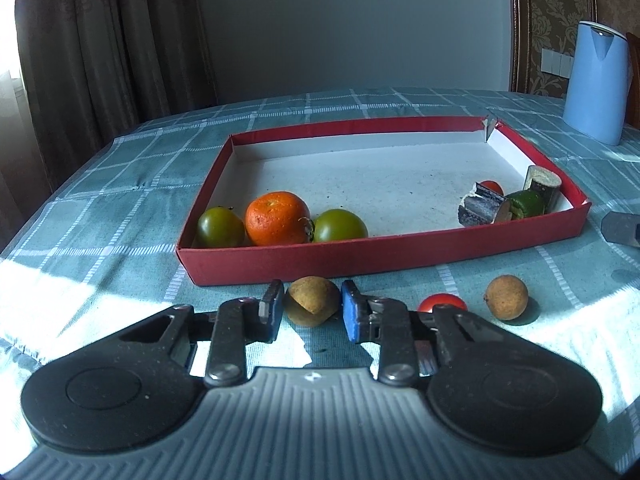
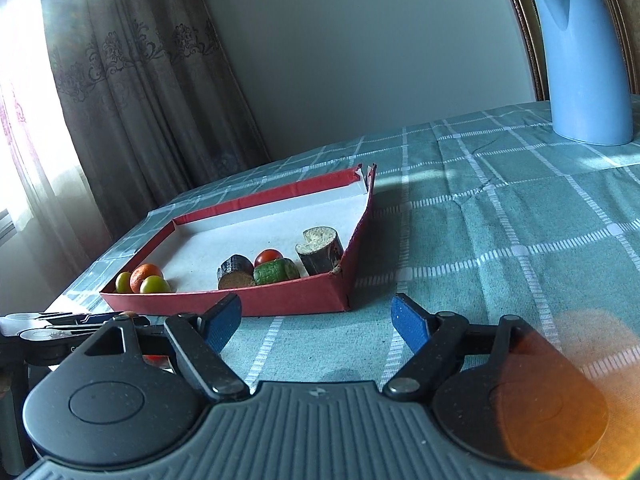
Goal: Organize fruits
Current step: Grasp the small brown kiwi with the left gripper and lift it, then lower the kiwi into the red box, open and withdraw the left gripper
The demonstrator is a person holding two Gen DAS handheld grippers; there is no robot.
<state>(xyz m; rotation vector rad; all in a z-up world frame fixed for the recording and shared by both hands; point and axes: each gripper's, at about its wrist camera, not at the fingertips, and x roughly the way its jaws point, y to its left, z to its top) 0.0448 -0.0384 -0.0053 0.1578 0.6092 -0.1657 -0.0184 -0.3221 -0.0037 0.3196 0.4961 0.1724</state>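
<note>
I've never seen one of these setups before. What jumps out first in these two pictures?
Probably the shallow red box on the checked tablecloth, with a bright tangerine between two green tomatoes in its near left corner. Just in front of the box, the left gripper has its open fingers on either side of a small brown fruit. A tall blue kettle stands far right.

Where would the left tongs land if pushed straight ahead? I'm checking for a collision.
First the brown round fruit already between the open left tongs; just behind it, probably the red box's near wall.
</note>
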